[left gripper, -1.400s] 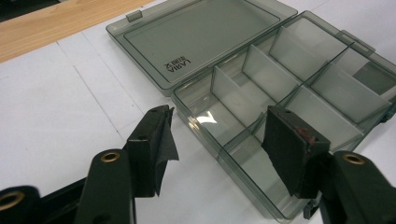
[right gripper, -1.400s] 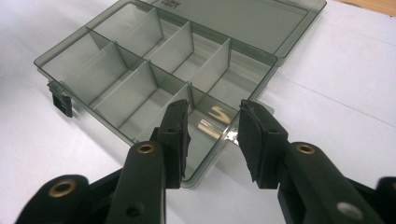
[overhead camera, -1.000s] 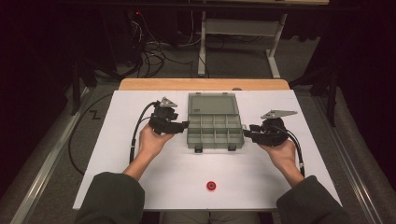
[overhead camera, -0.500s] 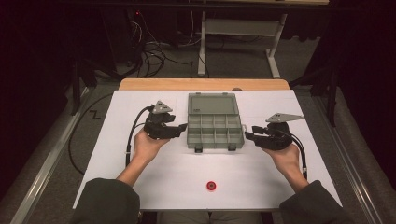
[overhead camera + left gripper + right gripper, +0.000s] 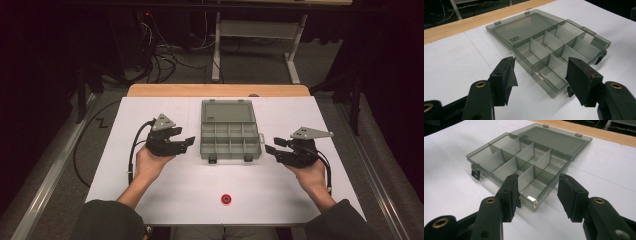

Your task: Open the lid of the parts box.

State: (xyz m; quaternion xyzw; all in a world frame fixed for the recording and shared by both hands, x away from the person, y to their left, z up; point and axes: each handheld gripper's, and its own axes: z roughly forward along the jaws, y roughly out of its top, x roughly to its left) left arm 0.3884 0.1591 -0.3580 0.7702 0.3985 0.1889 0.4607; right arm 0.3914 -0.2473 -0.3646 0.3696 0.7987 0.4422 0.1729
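A grey see-through organizer box (image 5: 230, 136) lies on the white counter (image 5: 150, 200) between the two sets of tongs, its lid (image 5: 226, 110) folded flat open on the side away from the person. The tray is split by thin walls into eight compartments (two rows of four), and every one that can be seen holds nothing.

The left tongs (image 5: 189, 143) hang just beside the box's left edge, jaws released and apart, with nothing between them; in the left gripper view (image 5: 540, 75) the box's near corner sits ahead of the gap, not touched. The right tongs (image 5: 270, 150) hover just off the box's right edge; their jaws have just been opening and grip nothing, and in the right gripper view (image 5: 537, 190) the tray's corner lies beyond the gap.

A small red ring (image 5: 227, 199) rests on the counter nearer the person than both tongs, well apart from the box.
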